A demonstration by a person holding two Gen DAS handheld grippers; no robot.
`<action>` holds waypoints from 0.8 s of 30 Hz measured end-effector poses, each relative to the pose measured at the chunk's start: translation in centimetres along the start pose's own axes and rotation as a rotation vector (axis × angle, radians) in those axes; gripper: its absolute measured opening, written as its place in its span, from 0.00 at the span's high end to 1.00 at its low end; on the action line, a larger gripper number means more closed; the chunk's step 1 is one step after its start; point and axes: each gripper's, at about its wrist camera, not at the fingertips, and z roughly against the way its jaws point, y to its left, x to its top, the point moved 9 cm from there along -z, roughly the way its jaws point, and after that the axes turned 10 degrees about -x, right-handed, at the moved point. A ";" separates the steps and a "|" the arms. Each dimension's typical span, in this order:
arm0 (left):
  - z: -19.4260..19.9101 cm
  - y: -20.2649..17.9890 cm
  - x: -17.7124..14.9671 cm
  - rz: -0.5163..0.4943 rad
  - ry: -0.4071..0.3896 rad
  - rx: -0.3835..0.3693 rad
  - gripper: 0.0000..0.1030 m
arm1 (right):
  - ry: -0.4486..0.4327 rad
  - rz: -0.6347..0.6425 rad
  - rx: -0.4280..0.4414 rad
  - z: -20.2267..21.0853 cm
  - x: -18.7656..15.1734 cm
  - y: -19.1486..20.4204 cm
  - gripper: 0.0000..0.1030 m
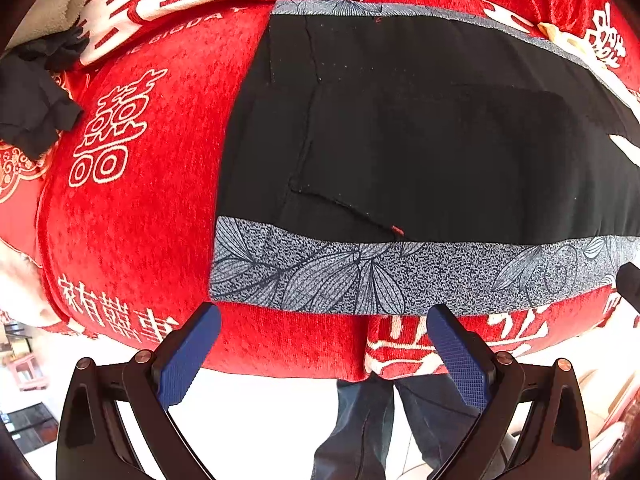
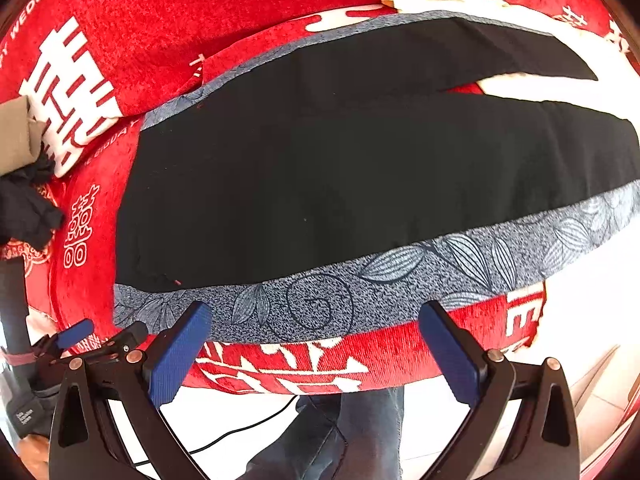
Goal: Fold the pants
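Observation:
Black pants (image 1: 420, 128) with grey leaf-print side bands (image 1: 360, 276) lie flat on a red cloth-covered table (image 1: 140, 220), waist end to the left. In the right wrist view the pants (image 2: 340, 168) spread across the table, the two legs splitting apart at the far right. My left gripper (image 1: 324, 320) hovers open at the near edge, just short of the printed band, nothing between its blue pads (image 1: 188, 356). My right gripper (image 2: 316, 316) is also open, above the near printed band (image 2: 400, 280), holding nothing. The left gripper's tip (image 2: 76, 334) shows at the lower left of the right view.
A crumpled dark garment (image 1: 36, 96) and a beige cloth (image 1: 52, 8) lie at the table's left. The red cloth bears white characters (image 1: 108, 132). A person's jeans-clad legs (image 1: 368, 428) stand at the near table edge, and a thin cable (image 2: 240, 428) runs on the white floor.

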 end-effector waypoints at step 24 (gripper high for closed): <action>-1.3 4.9 -2.3 0.250 -0.075 -0.390 0.00 | 0.293 -0.139 0.631 -5.8 -6.2 8.3 0.03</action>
